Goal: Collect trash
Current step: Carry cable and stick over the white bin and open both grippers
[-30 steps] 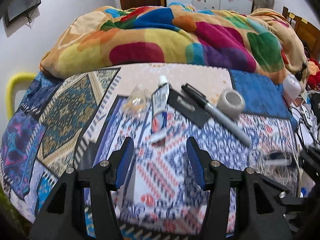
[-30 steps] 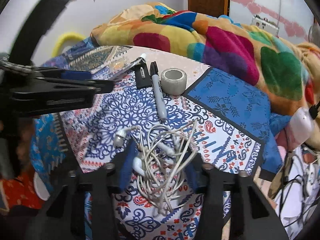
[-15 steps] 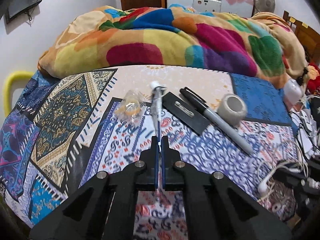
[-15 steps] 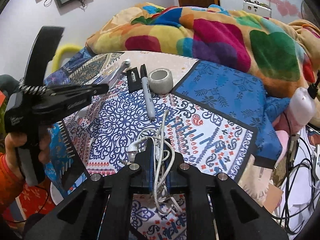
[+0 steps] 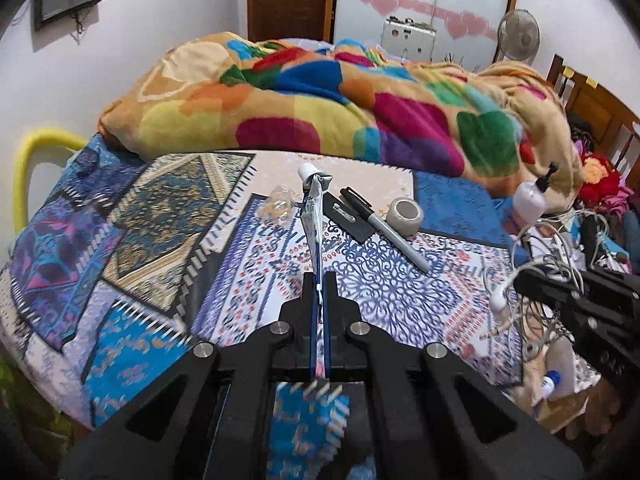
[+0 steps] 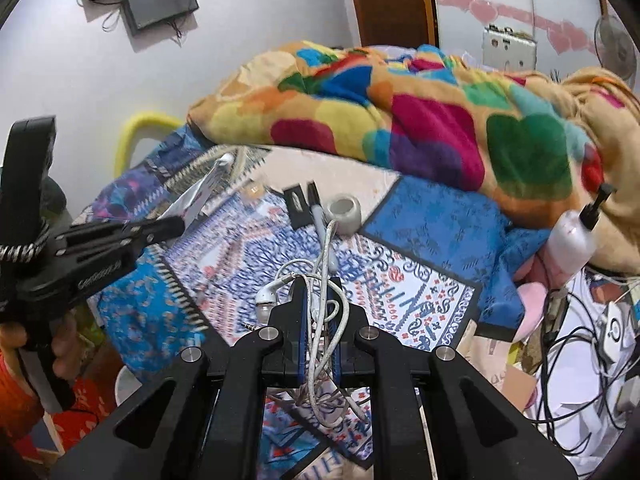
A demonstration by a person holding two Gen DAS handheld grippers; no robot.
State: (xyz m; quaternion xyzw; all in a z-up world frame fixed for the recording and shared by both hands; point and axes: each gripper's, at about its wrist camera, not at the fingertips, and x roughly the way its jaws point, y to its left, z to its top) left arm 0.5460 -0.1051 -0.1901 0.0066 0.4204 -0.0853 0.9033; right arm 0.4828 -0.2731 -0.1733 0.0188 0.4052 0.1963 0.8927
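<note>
Left gripper [image 5: 319, 280] jaws pinching flattened toothpaste tube [image 5: 314, 208] clear above patterned bedspread [image 5: 160, 216], right gripper [image 6: 318, 292] jaws clamped on tangled white earphones [image 6: 320, 264], marker [image 5: 384, 226], tape roll [image 5: 406, 216], crumpled wrapper [image 5: 277, 205] farther back.

The left tool [image 5: 319, 280] is clamped, its two blue-lined fingers [image 5: 308, 312] pressed together on the flat end of a squeezed tube [image 5: 314, 216] that stands up and away from the tips. It points forward and downward. A hand [image 6: 60, 344] grips its handle, with an orange sleeve [image 6: 16, 392] below. The right tool [image 6: 319, 292] is likewise pinched closed, gripping a tangle of white earphone cable [image 6: 320, 320] that loops above and hangs beneath its fingers, also angled downward.
</note>
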